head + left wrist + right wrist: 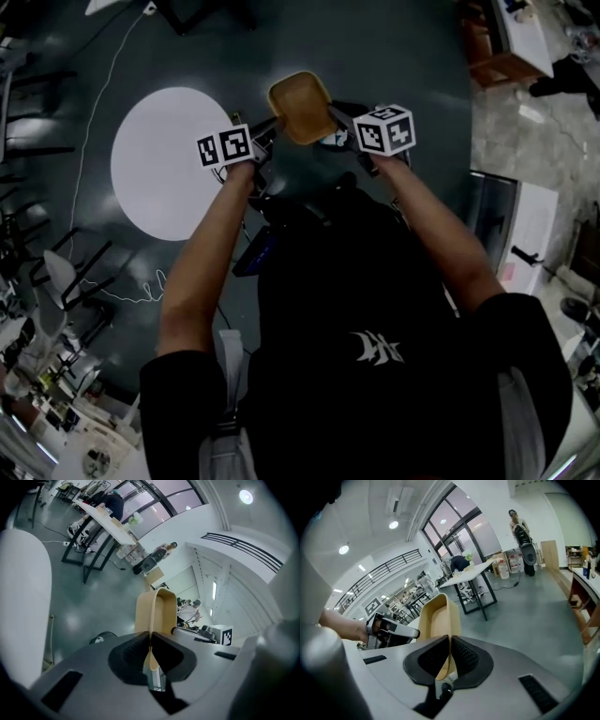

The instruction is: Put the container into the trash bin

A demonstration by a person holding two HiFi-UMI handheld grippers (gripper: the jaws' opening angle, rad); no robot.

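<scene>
the person holds a tan, shallow container (300,105) up in the air in front of the body, above the dark floor (394,56), with one tool on each side of it. the left tool (274,123) grips the container's left edge and the right tool (331,113) grips its right edge; the container hangs between them with its open side facing up and touches nothing else.

in the left gripper view the left tool (151,641) has its jaws pressed nearly together, pinching the thin wall of the container (157,613), which rises straight ahead of the dark pads. the marker cube (225,635) of the other tool shows just beyond it on the right.

in the right gripper view the right tool (450,656) is likewise closed on the rim of the container (438,618), with only the thin tan edge between its pads. the left tool (389,629) appears on the far side of the container, held in a hand.

in the head view a large white round patch (164,159) lies on the floor to the left of the tools, well apart from the container, and a thin white cable (94,122) runs beside it. a white table (471,573) on dark legs stands farther off in the room.
</scene>
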